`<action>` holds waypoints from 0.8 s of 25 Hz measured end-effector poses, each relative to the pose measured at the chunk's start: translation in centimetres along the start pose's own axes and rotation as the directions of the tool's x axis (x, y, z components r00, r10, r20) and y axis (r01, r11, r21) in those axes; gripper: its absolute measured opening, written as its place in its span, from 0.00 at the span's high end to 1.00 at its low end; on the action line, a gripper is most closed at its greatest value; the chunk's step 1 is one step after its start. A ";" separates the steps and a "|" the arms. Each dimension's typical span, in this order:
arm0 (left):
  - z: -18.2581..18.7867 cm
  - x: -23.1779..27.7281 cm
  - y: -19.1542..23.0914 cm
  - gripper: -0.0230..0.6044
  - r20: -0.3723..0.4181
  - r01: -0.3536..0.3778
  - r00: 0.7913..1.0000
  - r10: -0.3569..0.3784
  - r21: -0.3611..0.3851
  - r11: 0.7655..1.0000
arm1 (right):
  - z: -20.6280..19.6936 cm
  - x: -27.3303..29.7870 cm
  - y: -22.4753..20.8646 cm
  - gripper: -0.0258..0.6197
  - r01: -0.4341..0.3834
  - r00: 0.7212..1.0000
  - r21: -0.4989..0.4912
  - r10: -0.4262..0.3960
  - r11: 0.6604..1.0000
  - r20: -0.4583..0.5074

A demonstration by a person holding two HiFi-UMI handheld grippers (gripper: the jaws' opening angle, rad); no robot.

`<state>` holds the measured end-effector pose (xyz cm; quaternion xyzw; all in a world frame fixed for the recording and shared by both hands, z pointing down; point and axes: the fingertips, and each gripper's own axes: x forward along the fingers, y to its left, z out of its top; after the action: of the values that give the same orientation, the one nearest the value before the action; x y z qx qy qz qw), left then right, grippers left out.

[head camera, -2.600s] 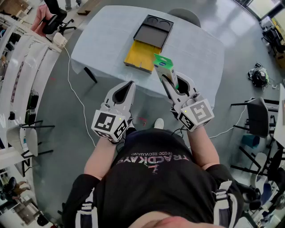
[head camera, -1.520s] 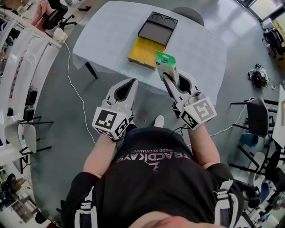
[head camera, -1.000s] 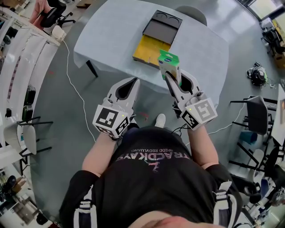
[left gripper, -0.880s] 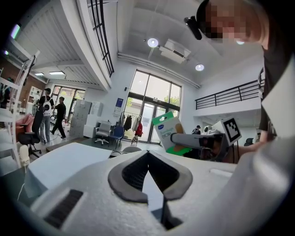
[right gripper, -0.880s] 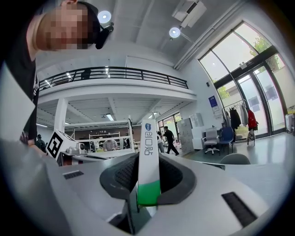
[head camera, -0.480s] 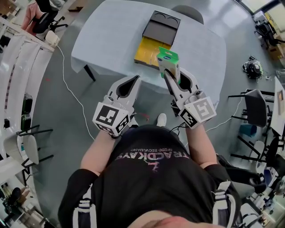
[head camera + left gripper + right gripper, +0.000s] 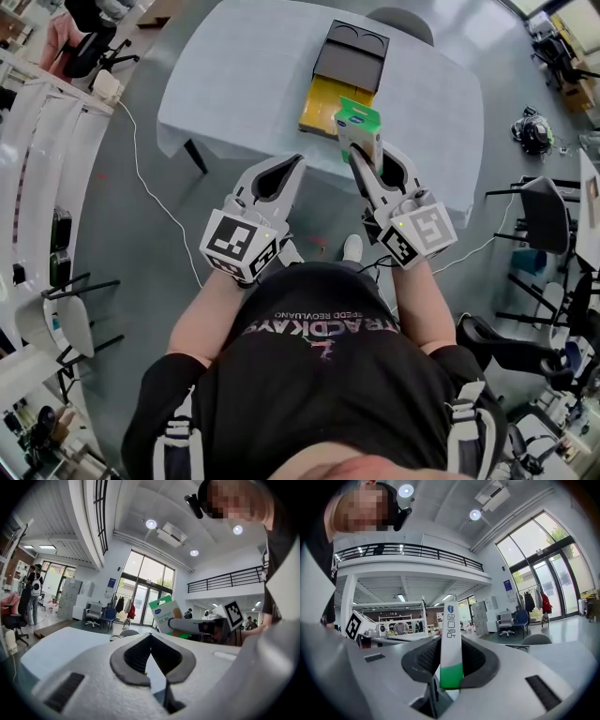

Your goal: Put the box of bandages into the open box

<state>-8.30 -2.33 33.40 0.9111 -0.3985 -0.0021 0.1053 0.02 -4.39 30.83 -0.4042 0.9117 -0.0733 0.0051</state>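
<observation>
Closes in on the open box (image 7: 352, 66) with the box of bandages (image 7: 358, 120) pinched in the right tool (image 7: 372, 157), now just short of its yellow flap (image 7: 322, 101), left tool (image 7: 294, 164) pressed together and empty, likely leaving only reach and release.

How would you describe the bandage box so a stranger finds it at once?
Find the large table under a pale grey cloth. Over its near edge, the right hand-held gripper clamps a slim green-and-white cardboard box. The left hand-held gripper beside it holds nothing.
</observation>
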 end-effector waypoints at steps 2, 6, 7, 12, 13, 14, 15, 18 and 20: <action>-0.1 -0.4 0.5 0.94 -0.002 0.011 1.000 -0.011 -0.001 1.000 | -0.3 0.4 0.6 0.82 0.009 1.000 0.002 -0.009 1.000 -0.002; -0.2 -1.2 1.3 0.94 0.000 0.020 1.000 -0.020 -0.009 1.000 | -0.5 0.9 1.7 0.82 0.018 1.000 -0.005 -0.018 1.000 -0.007; -0.3 -1.2 1.4 0.94 0.002 0.021 1.000 -0.021 -0.013 1.000 | -0.5 0.9 1.8 0.82 0.019 1.000 -0.007 -0.019 1.000 -0.009; -0.4 -0.3 0.9 0.94 0.010 0.018 1.000 -0.018 -0.008 1.000 | -0.5 0.9 0.6 0.82 0.017 1.000 -0.009 -0.017 1.000 -0.017; -0.5 0.1 0.8 0.94 0.014 0.012 1.000 -0.012 -0.004 1.000 | -0.6 1.0 0.2 0.82 0.012 1.000 -0.009 -0.013 1.000 -0.022; -0.5 0.4 0.9 0.94 0.018 0.006 1.000 -0.006 0.000 1.000 | -0.7 1.1 -0.1 0.82 0.008 1.000 -0.009 -0.009 1.000 -0.026; -0.5 0.8 0.9 0.94 0.019 0.002 1.000 -0.002 0.004 1.000 | -0.8 1.3 -0.4 0.82 0.005 1.000 -0.008 -0.005 1.000 -0.029; -0.5 1.9 1.3 0.94 0.019 -0.014 1.000 0.014 0.005 1.000 | -1.0 2.2 -1.6 0.82 -0.014 0.999 -0.007 0.014 1.000 -0.044; -0.3 2.5 1.6 0.94 0.022 -0.033 0.999 0.033 0.001 0.999 | -0.9 3.0 -2.4 0.82 -0.036 0.998 -0.007 0.036 0.999 -0.053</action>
<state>-7.72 -5.12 34.21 0.9043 -0.4148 -0.0099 0.1004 -0.33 -8.11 32.19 -0.3857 0.9189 -0.0802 -0.0195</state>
